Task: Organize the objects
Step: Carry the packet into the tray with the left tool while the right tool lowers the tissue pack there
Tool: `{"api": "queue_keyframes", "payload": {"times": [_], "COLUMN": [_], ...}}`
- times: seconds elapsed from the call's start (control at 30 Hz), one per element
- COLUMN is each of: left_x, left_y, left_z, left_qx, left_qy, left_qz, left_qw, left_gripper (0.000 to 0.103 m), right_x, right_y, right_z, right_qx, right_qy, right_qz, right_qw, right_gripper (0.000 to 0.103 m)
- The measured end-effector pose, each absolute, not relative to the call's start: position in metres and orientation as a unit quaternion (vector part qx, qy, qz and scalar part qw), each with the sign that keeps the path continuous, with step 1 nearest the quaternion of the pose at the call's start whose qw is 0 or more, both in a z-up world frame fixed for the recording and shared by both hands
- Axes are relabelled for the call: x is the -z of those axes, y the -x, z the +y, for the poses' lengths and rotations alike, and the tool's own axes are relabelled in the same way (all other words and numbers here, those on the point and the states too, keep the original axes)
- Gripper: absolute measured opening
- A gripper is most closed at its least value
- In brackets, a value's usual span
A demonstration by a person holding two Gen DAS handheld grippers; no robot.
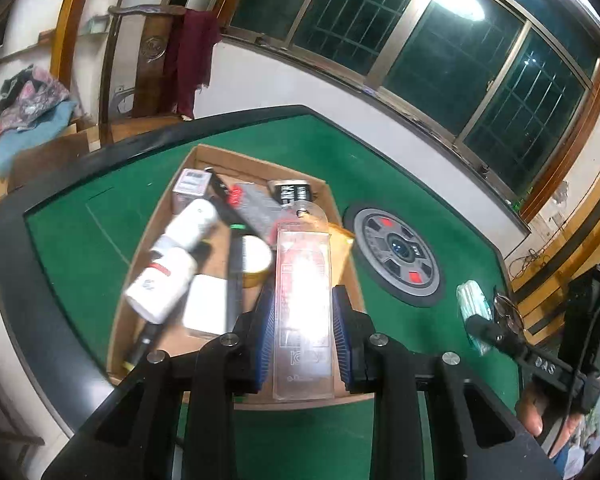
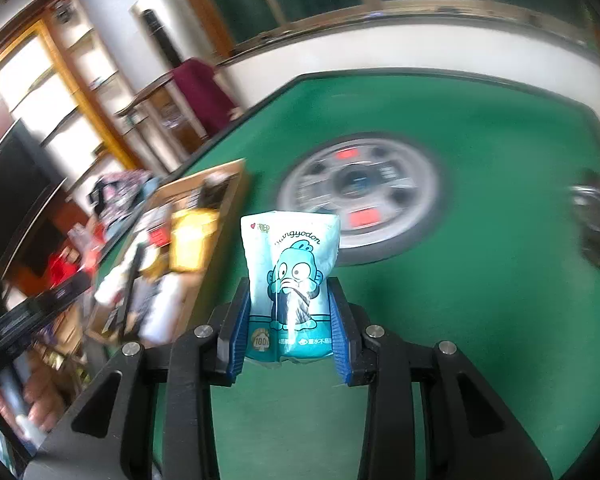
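Left gripper [image 1: 303, 322] clamps a clear plastic package [image 1: 303, 304] between its blue pads, held over the cardboard box [image 1: 148, 248] just ahead, which holds white bottles [image 1: 176, 260], a tape roll [image 1: 256, 258] and small cartons. Right gripper [image 2: 290, 322] clamps a blue tissue pack [image 2: 290, 280] upright between its pads, above the green table [image 2: 480, 340]; the box [image 2: 220, 184] lies ahead to its left, the round centre hub [image 2: 360, 196] straight ahead.

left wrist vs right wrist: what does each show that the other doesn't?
Left wrist only: the left tool shut on a clear blister pack above the cardboard box, and sharp box contents such as the white bottles.
Right wrist only: the cartoon print on the tissue pack clamped in the right tool.
Both: green table, grey centre disc, box, tissue pack.
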State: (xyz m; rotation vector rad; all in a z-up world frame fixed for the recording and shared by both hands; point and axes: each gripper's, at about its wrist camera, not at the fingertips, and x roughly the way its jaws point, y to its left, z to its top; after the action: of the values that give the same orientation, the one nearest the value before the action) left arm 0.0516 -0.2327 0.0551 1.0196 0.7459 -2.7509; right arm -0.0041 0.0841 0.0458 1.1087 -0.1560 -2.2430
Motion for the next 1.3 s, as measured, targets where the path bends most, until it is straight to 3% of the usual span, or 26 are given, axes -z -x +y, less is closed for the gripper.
{"api": "queue_keyframes", "payload": {"times": [0.73, 1.3], "left_x": [-0.013, -0.001], "left_y": [-0.060, -0.061], "left_z": [-0.267, -0.257], "left_qx": [0.904, 0.914], "left_qy": [-0.352, -0.354], "left_qz": [0.232, 0.180], "left_qw": [0.071, 0.086], "left_gripper": [0.024, 0.024], "right_x": [-0.016, -0.008], "right_y": [-0.038, -0.042], "right_z": [-0.073, -0.091], "right_qx": [0.823, 0.836], "right_qy": [-0.432, -0.418], "right_qz": [0.021, 0.063], "right_qw": [0.369, 0.349], "right_gripper": [0.032, 0.033]}}
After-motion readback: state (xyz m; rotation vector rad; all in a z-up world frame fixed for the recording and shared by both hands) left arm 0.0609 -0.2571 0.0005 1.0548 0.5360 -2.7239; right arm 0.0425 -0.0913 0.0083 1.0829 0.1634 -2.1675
